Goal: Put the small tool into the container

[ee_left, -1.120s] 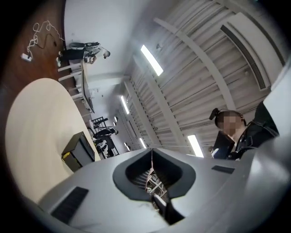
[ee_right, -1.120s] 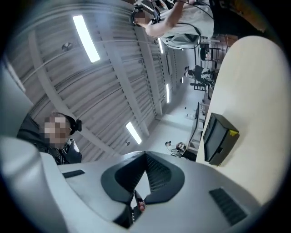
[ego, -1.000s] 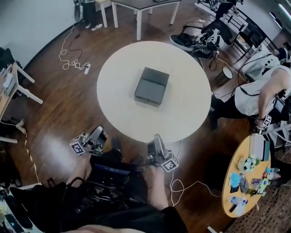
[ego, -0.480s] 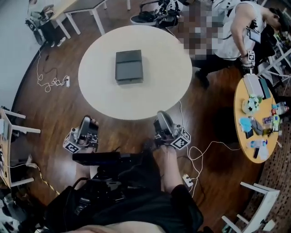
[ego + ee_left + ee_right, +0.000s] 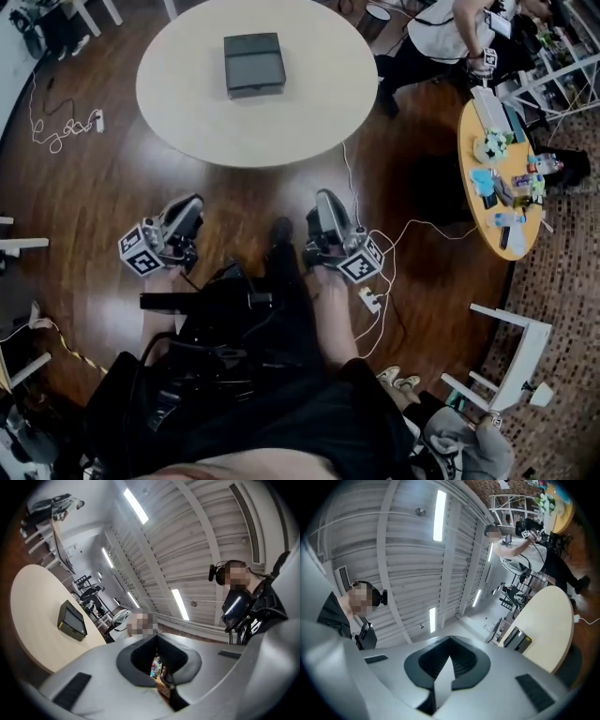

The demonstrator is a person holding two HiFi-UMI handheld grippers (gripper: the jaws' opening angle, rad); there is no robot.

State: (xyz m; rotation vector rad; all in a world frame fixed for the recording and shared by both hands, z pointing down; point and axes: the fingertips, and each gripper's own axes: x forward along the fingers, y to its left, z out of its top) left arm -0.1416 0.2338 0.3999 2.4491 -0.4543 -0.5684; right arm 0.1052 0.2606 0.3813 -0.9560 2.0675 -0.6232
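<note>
Short of the round table point(image 5: 281, 122), off its near edge, above the holder's lap: left gripper point(image 5: 190, 206) and right gripper point(image 5: 325, 201), jaws of each closed together, nothing between them. On the table, toward its far side: dark grey container point(image 5: 253, 63). Small tool not made out. Right of the table: cluttered yellow table point(image 5: 474, 199).
</note>
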